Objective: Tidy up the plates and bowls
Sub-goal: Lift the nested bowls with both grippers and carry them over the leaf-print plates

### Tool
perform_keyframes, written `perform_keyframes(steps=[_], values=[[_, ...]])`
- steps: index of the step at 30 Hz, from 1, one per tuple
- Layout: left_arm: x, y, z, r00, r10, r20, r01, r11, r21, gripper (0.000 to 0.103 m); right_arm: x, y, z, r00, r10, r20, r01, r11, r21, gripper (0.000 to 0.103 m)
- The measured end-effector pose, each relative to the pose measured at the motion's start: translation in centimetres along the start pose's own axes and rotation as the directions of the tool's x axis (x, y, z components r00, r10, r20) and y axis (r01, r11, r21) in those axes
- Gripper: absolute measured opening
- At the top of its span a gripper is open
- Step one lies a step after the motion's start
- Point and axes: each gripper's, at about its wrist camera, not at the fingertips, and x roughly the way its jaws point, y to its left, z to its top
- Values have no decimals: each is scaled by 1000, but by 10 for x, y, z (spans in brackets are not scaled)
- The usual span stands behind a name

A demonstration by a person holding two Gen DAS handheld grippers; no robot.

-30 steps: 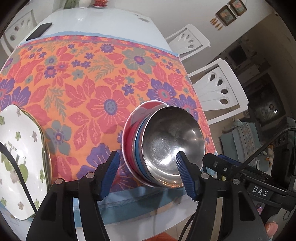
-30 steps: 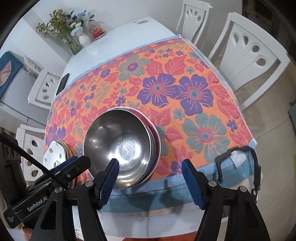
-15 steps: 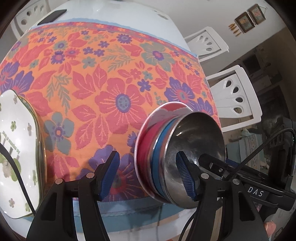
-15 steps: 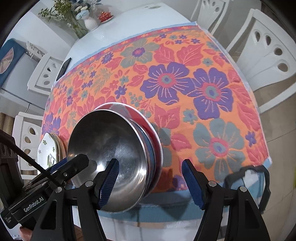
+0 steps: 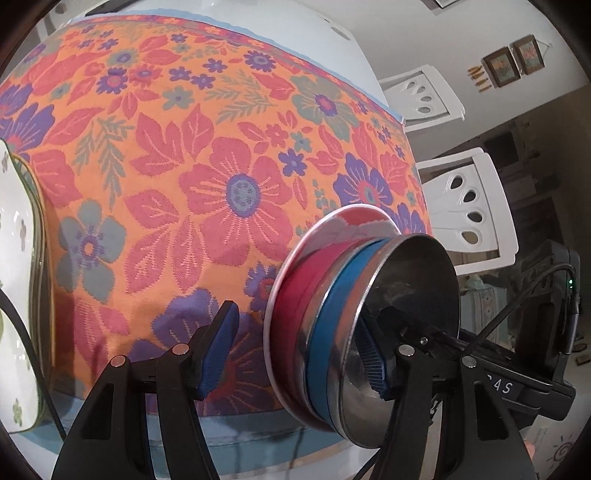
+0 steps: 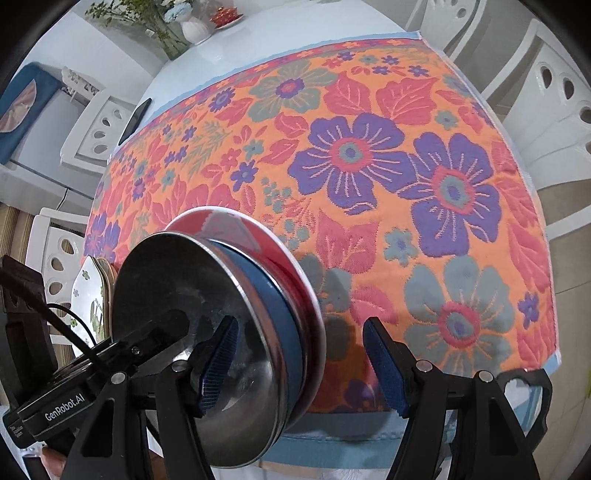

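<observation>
Far left of the left wrist view: white floral plates [image 5: 14, 280], stacked near the front edge of the surface [image 5: 258, 439], under a flowered orange cloth [image 5: 155, 155]. Open cloth between plates and bowls. Left hand-held gripper [image 5: 295, 354] closing, jaws apart; left blue pad over bare cloth, right pad inside the steel bowl [image 5: 410, 314], the stack's near rim between the pads, no clamp visible. Steel bowl on top, blue bowl [image 5: 332, 325] beneath, red bowl [image 5: 295, 295] at the bottom, nested beside the front edge. At right, printed "AS" readable on the other tool's black body, first letter hidden. White chairs [image 5: 469, 206] well apart beyond the right edge.

Right wrist view, from the left: "GenRobot.AI" printed white on the left tool's body. Right hand-held gripper [image 6: 299, 362] parted; left pad within the steel bowl, right pad over cloth, rim of the stack between, not gripped as far as visible. Wide clear cloth to the right. Phone [image 6: 135, 120] and vase [image 6: 194, 27] at the far end.
</observation>
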Motion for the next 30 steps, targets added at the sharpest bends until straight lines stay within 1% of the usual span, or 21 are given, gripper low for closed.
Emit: perform_keyframes(steps=[4, 6, 8, 11, 14, 17, 19, 23, 26, 30], values=[[4, 6, -1, 999, -32, 1, 32, 999, -31, 53, 6, -1, 1, 999, 41, -9, -41, 999, -6, 67], [7, 8, -3, 999, -52, -4, 52, 998, -47, 51, 11, -1, 0, 996, 84, -20, -84, 997, 2, 61], [7, 9, -4, 998, -60, -4, 59, 997, -54, 50, 14, -2, -1, 992, 126, -25, -126, 992, 12, 59], [7, 7, -5, 997, -73, 3, 73, 996, -47, 45, 16, -1, -1, 986, 164, -30, -164, 986, 15, 54], [7, 6, -7, 998, -66, 16, 66, 997, -45, 44, 16, -1, -2, 985, 171, -23, -171, 985, 9, 54], [8, 10, -7, 997, -79, 23, 80, 994, -70, 41, 17, -4, -2, 983, 185, -17, -184, 983, 17, 54], [8, 10, -8, 997, -71, 29, 74, 994, -77, 41, 17, -3, -3, 983, 182, -12, -181, 983, 11, 53], [5, 1, -10, 999, -28, 44, 30, 998, -53, 41, 15, -2, -3, 985, 171, -10, -171, 985, 11, 54], [1, -3, -10, 998, -9, 55, 11, 999, -50, 41, 13, -3, -3, 983, 182, -18, -182, 983, 23, 54], [-14, -8, -6, 996, 16, 93, -12, 999, -45, 41, 7, 1, -1, 980, 200, -2, -200, 980, 25, 54]])
